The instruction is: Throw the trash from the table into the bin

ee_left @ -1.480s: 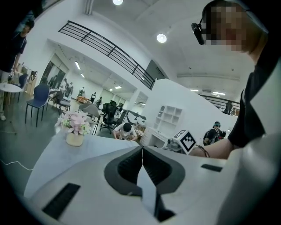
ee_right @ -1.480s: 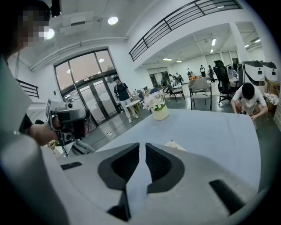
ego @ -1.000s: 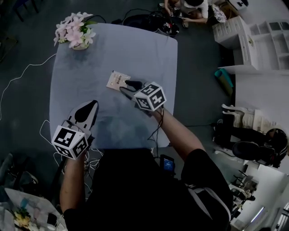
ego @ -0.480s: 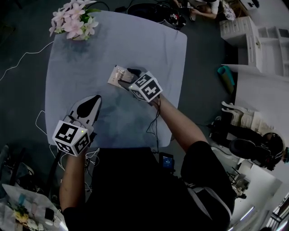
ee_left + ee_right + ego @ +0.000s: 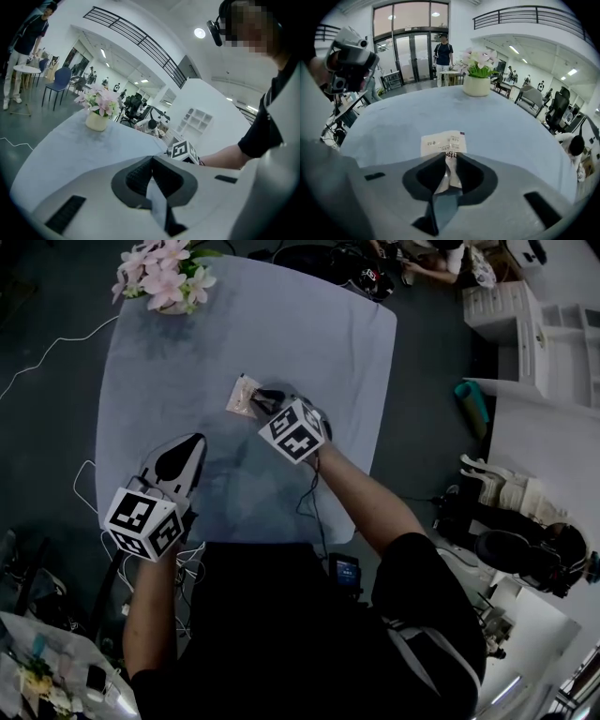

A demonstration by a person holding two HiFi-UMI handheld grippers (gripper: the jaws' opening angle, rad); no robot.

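Observation:
A small white and beige paper packet [image 5: 243,395] lies near the middle of the pale blue table [image 5: 300,324]. My right gripper [image 5: 266,400] points steeply down at its near edge. In the right gripper view the packet [image 5: 442,141] runs in between the jaws. The right gripper [image 5: 449,157] is closing, and its tips pinch the packet's creased edge. My left gripper [image 5: 187,450] hovers over the table's front left part. Its jaws meet at the tips with nothing between them, as the left gripper view [image 5: 151,158] shows. No bin is in view.
A vase of pink flowers [image 5: 167,282] stands at the table's far left corner. White shelf units [image 5: 525,315] stand to the right. Cables [image 5: 52,357] trail on the dark floor. People sit beyond the far edge [image 5: 412,254].
My right gripper came down onto the packet and rolled, and its jaws now sit over the packet's near edge. My left gripper sank a little.

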